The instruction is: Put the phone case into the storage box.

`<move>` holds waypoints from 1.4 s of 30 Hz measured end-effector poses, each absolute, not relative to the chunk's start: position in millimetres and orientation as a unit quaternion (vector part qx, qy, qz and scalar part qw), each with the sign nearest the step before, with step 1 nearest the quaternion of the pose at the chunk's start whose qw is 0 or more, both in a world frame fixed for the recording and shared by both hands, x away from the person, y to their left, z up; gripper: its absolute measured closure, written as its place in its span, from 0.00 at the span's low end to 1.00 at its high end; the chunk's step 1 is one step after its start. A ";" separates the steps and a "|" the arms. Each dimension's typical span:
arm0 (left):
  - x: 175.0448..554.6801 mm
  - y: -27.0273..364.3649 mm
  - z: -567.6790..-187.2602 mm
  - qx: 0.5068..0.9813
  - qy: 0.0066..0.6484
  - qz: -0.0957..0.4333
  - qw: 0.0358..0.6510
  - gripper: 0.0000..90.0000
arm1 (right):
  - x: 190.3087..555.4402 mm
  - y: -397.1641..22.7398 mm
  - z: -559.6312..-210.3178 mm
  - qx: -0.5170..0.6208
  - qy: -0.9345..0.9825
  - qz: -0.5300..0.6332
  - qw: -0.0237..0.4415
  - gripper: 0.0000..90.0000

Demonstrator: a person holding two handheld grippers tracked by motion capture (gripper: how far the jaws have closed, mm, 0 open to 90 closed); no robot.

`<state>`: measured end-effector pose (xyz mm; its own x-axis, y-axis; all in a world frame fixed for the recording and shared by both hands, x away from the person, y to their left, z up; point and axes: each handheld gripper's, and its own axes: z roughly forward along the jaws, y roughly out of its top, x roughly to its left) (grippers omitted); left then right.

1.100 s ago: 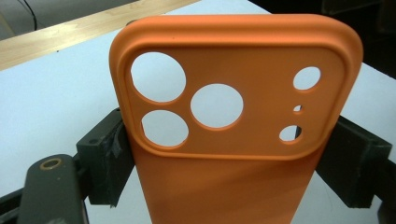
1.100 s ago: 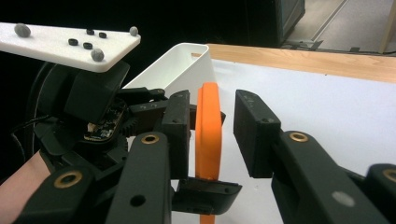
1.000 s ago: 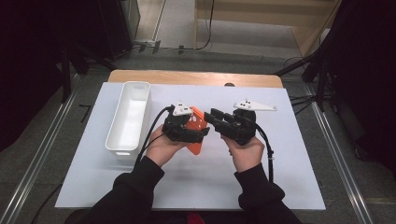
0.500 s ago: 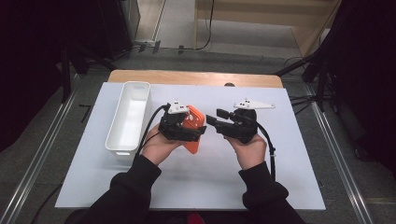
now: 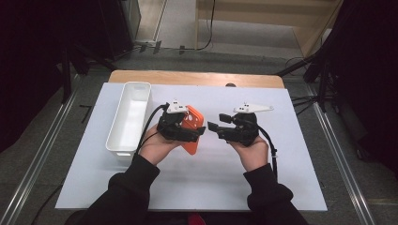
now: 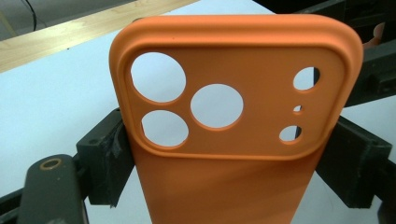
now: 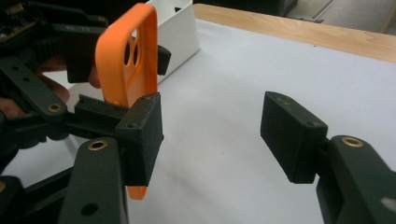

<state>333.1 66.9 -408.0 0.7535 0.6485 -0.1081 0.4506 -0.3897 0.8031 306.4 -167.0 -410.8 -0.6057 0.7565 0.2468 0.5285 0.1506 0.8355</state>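
Jaws of the left gripper (image 5: 199,132) were closed on both long edges of an orange phone case (image 6: 233,121), holding it above the middle of the desk (image 5: 281,187). The right gripper (image 7: 212,133) stood just beside it with its jaws wide open and nothing between them. It looked like a handover or a shared grasp; the next move would need the right jaws brought around a free edge of the case. A white bin (image 5: 129,117) stood left, with much bare desk around.
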 end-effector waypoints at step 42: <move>335.1 75.6 -401.5 0.839 0.316 0.080 0.435 0.17 | 275.4 -187.5 -434.1 0.316 0.811 0.490 0.053 0.29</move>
